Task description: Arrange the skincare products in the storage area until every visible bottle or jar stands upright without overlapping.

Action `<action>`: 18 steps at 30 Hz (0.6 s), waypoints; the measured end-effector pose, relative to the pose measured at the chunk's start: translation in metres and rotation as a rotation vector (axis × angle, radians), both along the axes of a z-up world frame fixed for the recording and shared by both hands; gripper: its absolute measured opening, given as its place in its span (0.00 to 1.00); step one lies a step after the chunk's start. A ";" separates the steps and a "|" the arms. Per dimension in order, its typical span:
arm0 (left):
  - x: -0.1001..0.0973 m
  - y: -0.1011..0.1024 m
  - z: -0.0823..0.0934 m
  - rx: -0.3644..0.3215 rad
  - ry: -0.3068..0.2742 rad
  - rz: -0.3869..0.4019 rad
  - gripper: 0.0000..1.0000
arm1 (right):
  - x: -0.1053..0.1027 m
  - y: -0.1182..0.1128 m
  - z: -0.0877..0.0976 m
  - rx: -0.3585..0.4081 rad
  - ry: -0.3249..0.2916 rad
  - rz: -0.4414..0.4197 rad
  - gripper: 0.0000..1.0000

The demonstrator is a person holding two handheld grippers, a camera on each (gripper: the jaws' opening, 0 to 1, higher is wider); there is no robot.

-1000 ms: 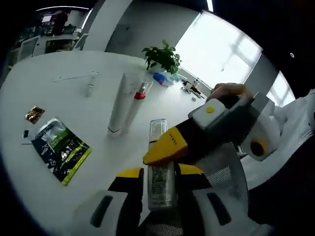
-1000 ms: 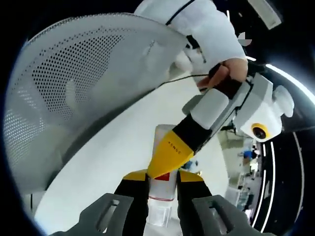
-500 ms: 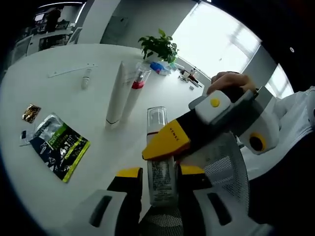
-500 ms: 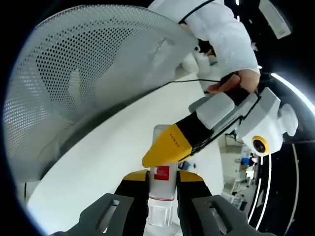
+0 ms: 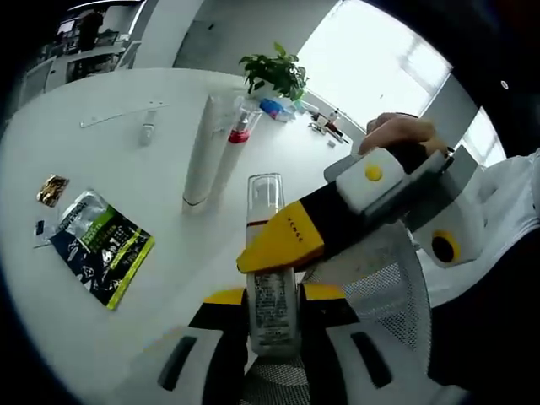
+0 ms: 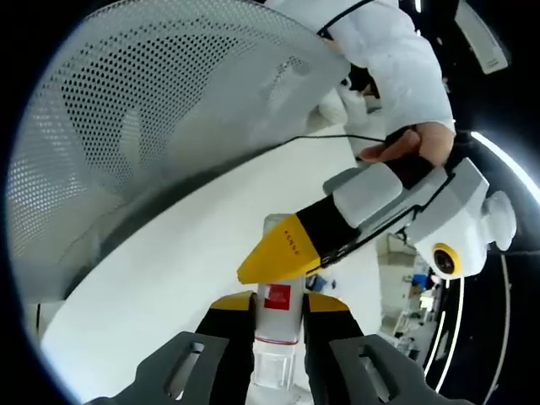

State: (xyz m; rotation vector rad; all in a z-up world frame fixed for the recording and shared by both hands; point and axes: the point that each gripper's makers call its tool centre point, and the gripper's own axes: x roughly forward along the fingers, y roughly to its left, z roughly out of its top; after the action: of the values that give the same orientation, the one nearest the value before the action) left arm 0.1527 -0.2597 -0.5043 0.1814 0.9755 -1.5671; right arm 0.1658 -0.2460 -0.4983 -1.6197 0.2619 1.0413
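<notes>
- Left gripper point(image 5: 272, 308) and right gripper point(image 6: 278, 316) both clamping one clear bottle point(image 5: 268, 278) between fingers; label partly hiding behind yellow tips.
- Beyond fingers: two tubes point(image 5: 201, 152) lying, one sachet point(image 5: 99, 250).

Daylight pours through large windows point(image 5: 371, 59) onto a round white tabletop point(image 5: 110, 169), where a potted plant point(image 5: 277, 74) stands at the far edge. A pale wall point(image 5: 211, 34) rises behind it. A white mesh chair back point(image 6: 152, 110) curves beside the tabletop; shelving point(image 5: 76, 59) sits in a dim corner.
</notes>
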 end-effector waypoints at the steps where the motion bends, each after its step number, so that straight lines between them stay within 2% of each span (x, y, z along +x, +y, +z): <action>1: 0.001 0.000 0.001 -0.005 0.003 0.009 0.18 | 0.001 -0.001 -0.001 0.000 0.000 -0.001 0.14; 2: 0.001 0.000 0.001 -0.004 0.029 0.029 0.18 | 0.001 -0.001 -0.002 0.002 -0.002 0.002 0.14; 6: 0.003 -0.002 0.002 -0.023 0.048 0.053 0.18 | 0.003 -0.004 -0.003 0.001 -0.011 0.006 0.14; 8: -0.002 -0.002 0.001 -0.006 0.082 0.065 0.18 | 0.002 -0.002 -0.004 0.021 0.009 0.010 0.15; 10: 0.000 -0.002 0.002 -0.025 0.059 0.065 0.18 | 0.004 -0.004 -0.005 0.023 0.002 0.003 0.15; 18: 0.003 -0.002 0.004 -0.049 0.107 0.112 0.18 | 0.006 -0.008 -0.006 0.086 0.012 -0.051 0.19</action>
State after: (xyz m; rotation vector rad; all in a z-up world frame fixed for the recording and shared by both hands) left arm 0.1557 -0.2614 -0.5001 0.0085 1.0122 -1.5080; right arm 0.1722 -0.2538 -0.5048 -1.5232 0.2614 1.0106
